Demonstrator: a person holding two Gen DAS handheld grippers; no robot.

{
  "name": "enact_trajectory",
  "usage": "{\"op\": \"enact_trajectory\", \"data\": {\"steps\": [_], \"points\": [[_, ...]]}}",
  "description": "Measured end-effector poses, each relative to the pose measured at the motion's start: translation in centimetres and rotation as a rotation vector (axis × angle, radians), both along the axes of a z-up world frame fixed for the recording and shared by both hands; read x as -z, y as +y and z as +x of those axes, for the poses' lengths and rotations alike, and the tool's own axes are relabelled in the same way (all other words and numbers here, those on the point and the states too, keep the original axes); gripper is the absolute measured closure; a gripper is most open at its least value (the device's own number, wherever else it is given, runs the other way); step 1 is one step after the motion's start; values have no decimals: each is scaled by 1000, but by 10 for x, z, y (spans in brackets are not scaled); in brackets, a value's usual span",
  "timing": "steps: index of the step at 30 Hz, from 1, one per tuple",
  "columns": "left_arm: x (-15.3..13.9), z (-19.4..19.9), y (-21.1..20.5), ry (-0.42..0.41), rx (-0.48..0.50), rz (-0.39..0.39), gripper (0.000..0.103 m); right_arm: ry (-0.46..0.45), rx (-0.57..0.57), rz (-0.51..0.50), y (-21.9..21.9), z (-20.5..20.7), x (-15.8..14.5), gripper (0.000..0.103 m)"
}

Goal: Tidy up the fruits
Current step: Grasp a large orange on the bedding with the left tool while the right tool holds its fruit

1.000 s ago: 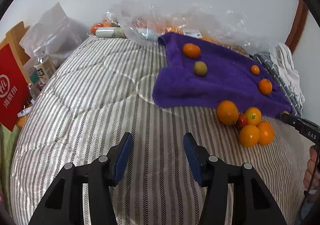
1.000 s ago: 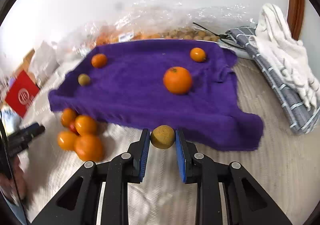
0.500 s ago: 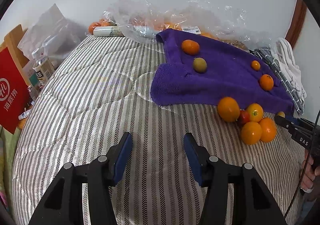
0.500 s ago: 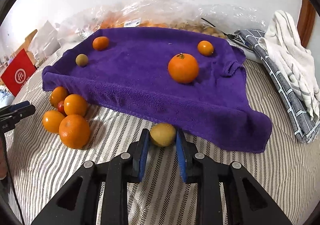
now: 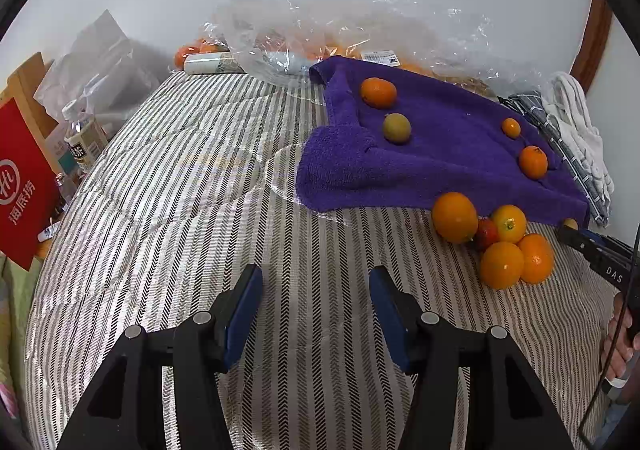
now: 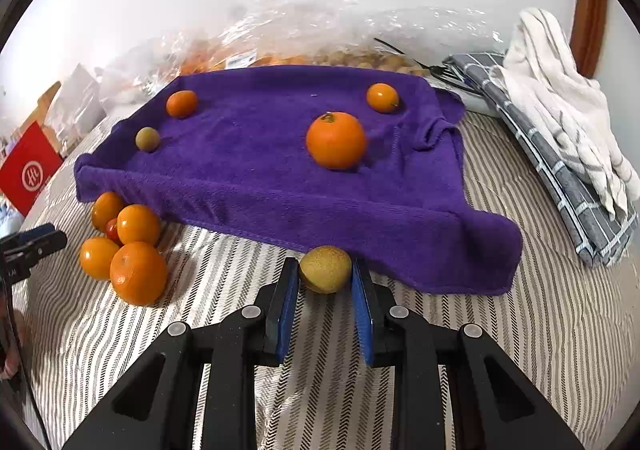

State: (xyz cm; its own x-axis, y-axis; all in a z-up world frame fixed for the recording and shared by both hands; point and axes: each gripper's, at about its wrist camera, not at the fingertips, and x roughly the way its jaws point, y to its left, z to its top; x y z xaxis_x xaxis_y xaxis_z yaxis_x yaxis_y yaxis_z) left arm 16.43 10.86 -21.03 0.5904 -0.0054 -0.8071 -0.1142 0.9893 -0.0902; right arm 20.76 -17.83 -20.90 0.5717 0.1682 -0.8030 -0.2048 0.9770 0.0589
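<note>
Lowered since a second ago, the right gripper (image 6: 325,280) has been brought from in front of the purple towel's near hem down to the striped bedcover (image 6: 520,350), and the yellow-green fruit (image 6: 325,268) is now seen resting just short of that hem. The fruit is clamped between the blue pads, though the grip looks light and a slight gap may be opening on the right side. The left gripper (image 5: 314,308) is held with its jaws wide apart and nothing between them, over bare bedcover to the left.

For a clean release, the jaws should be opened slowly and level, so the round fruit is not nudged under the purple towel (image 6: 280,170) or rolled away on the soft quilt.

The fruit is small, dull yellow-green, speckled and nearly round. A matching one (image 6: 147,138) lies on the towel's far left, beside a small orange (image 6: 182,103). A cluster of oranges (image 6: 124,250) sits to the left, on the bedcover.
</note>
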Motion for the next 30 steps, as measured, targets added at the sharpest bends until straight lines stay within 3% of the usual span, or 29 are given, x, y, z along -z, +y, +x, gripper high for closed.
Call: {"op": "enact_trajectory", "data": {"steps": [9, 14, 19, 23, 27, 30], "points": [[-6, -1, 0, -1, 8, -46, 52, -18, 71, 138, -25, -2, -6, 76], [-35, -2, -32, -38, 115, 43, 52, -25, 34, 99, -14, -4, -8, 76], [-56, 23, -48, -47, 163, -43, 52, -34, 32, 78, -13, -4, -9, 76], [-42, 48, -61, 3, 183, -95, 52, -36, 56, 79, -19, -3, -9, 76], [-23, 55, -52, 17, 167, -226, 52, -30, 65, 85, -23, -1, -8, 76], [-13, 54, -49, 34, 175, -257, 52, -22, 65, 88, -23, 0, -6, 76]]}}
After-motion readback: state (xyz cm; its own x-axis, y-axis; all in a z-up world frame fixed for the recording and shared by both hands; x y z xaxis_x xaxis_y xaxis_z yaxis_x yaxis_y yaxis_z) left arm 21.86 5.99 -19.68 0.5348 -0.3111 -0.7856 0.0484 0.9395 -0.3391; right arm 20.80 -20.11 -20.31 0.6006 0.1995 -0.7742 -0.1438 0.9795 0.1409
